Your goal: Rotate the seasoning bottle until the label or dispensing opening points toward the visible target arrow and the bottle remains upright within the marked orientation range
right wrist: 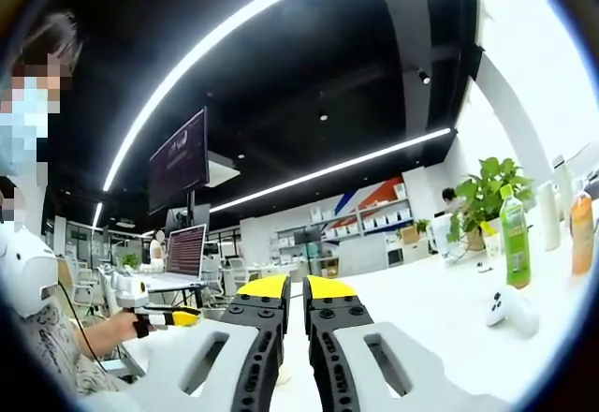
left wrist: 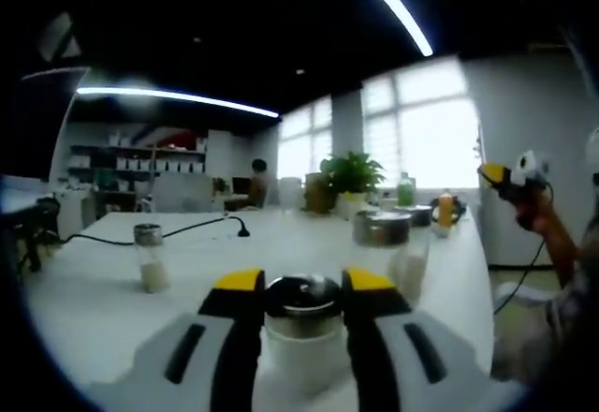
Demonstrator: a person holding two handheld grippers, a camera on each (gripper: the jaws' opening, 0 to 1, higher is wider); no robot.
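Yellow-tipped left tongs (left wrist: pixel 303 290) clamped the upright seasoning bottle (left wrist: pixel 302 323); right tongs (right wrist: pixel 296 300), nearly closed, held nothing; twisting slowly should keep it vertical.

A: What does the left tool (left wrist: pixel 301 290) look like?
B: Two black jaws with yellow caps at the tips, rising from pale grey housings, each with a dark oblong slot.
A: And the right tool (right wrist: pixel 295 292)?
B: The same build: black ribbed jaws, yellow tips, light grey bodies with slotted recesses. In the left gripper view it appears at the far right as a yellow tip with a white part behind it and a thin dark cable hanging below.
A: Anything worn?
B: A light patterned sleeve (right wrist: pixel 51 346).
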